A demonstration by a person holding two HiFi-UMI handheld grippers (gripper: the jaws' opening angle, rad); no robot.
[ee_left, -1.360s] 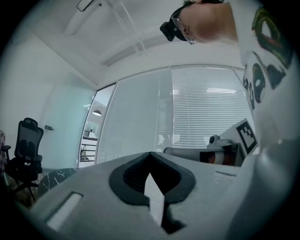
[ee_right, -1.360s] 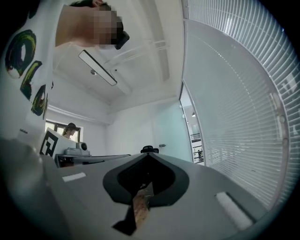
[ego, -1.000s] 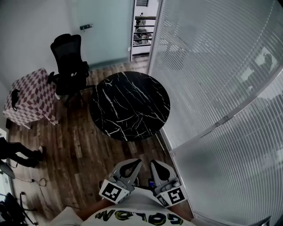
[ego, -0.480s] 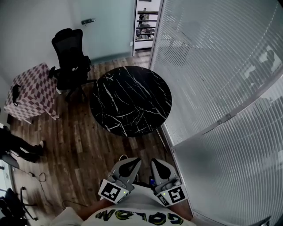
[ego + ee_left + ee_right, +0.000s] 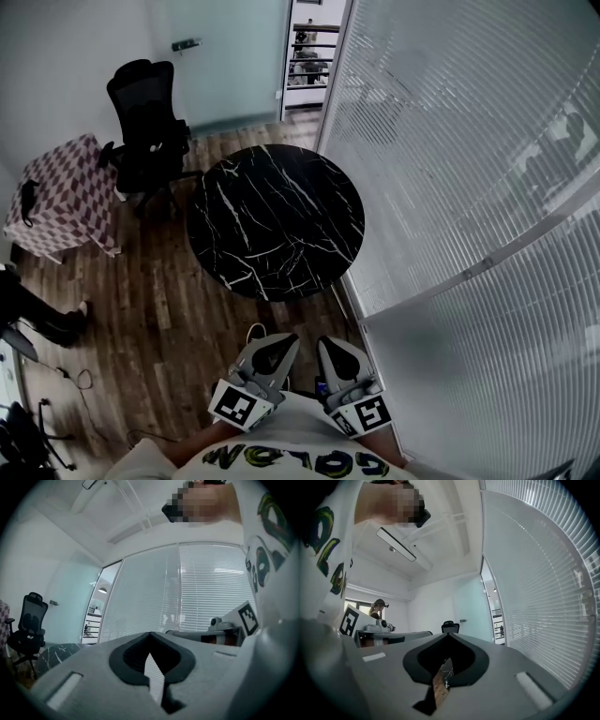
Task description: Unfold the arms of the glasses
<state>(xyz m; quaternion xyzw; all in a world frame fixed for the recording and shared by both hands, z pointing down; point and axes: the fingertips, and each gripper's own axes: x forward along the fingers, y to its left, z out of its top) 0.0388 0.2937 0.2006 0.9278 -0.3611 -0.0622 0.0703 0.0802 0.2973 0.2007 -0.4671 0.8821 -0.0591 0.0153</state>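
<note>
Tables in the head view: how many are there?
2: a round black marble-top table at centre, and a checked-cloth-covered table at left beside the black office chair. Others may be cropped out.

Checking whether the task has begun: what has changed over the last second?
Barely anything: a white cable on the floor has come into view ahead of the left claw. That and the right claw stay shut, empty, side by side, short of the black table.

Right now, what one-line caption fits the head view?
Shut and empty, the left gripper and right gripper sit side by side above the person's shirt, facing a round black marble table.
</note>
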